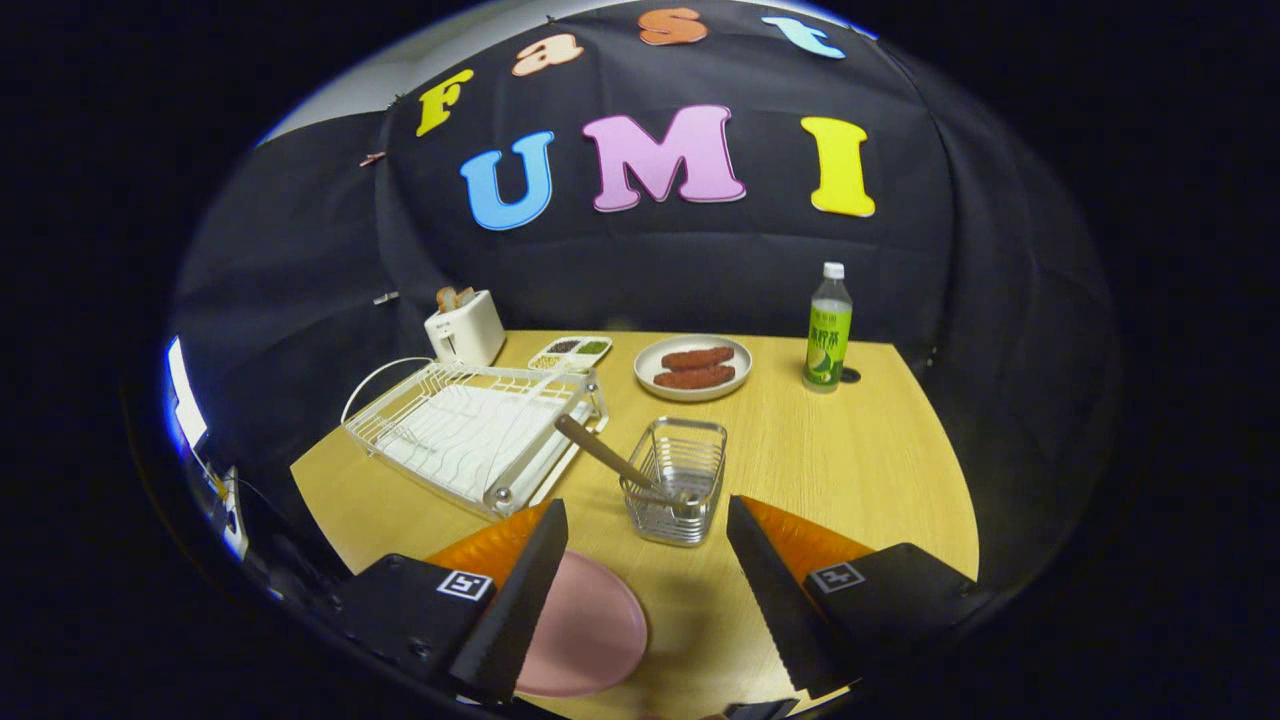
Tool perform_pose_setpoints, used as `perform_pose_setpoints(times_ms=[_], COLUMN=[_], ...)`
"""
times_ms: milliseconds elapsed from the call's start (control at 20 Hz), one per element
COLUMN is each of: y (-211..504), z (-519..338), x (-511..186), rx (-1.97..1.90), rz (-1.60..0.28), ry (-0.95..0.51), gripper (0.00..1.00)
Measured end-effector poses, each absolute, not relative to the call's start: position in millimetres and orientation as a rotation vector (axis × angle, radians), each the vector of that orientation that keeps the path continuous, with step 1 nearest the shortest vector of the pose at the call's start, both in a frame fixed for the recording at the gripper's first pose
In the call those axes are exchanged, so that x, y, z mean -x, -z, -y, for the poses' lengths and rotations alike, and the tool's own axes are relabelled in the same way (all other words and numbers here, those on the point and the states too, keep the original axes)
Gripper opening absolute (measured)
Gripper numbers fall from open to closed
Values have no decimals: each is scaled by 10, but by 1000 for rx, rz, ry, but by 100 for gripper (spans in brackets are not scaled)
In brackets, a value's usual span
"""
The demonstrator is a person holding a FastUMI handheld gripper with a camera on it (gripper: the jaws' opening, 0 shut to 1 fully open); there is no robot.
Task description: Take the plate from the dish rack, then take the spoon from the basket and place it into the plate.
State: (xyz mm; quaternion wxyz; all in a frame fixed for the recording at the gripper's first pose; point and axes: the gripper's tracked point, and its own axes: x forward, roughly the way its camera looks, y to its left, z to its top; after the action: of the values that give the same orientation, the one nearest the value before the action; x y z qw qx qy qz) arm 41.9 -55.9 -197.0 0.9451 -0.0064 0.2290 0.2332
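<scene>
Gripper (645, 520) spread apart, holding nothing. Round pink plate (590, 625) flat on light wooden surface (850, 460), beside left finger. Brown-handled spoon (605, 452) leans in wire metal basket (678, 478) just ahead of fingers. White wire dish rack (470, 430) alongside.

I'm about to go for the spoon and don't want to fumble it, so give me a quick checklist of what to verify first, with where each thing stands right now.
1. Plate out of the rack: ok. The pink plate lies flat on the table, by the left finger; the dish rack holds no plate.
2. Gripper free: ok. The gripper is open, fingers wide apart, nothing between them.
3. Spoon in place: ok. The spoon leans in the wire basket, handle tilted toward the rack.
4. Line of approach: ok. The basket sits just ahead of the fingers, bare table between.
5. Handle free of the rack: cannot tell; the handle tip looks close to the rack's corner.
</scene>
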Motion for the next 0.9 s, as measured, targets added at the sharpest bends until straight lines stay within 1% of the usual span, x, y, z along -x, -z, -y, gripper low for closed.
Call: perform_pose_setpoints(times_ms=[150,350,550,650,800,900], y=[1825,1821,1964,2141,2421,2569], z=[367,131,-133,-204,-275,-315], x=[-543,-746,-945,-1017,-1128,-1209], rx=[52,107,160,218,287,287], rz=[-414,-374,-353,-363,-391,-420], ry=[-503,-527,-546,-550,-547,-532], gripper=[99,98,98,97,98,84])
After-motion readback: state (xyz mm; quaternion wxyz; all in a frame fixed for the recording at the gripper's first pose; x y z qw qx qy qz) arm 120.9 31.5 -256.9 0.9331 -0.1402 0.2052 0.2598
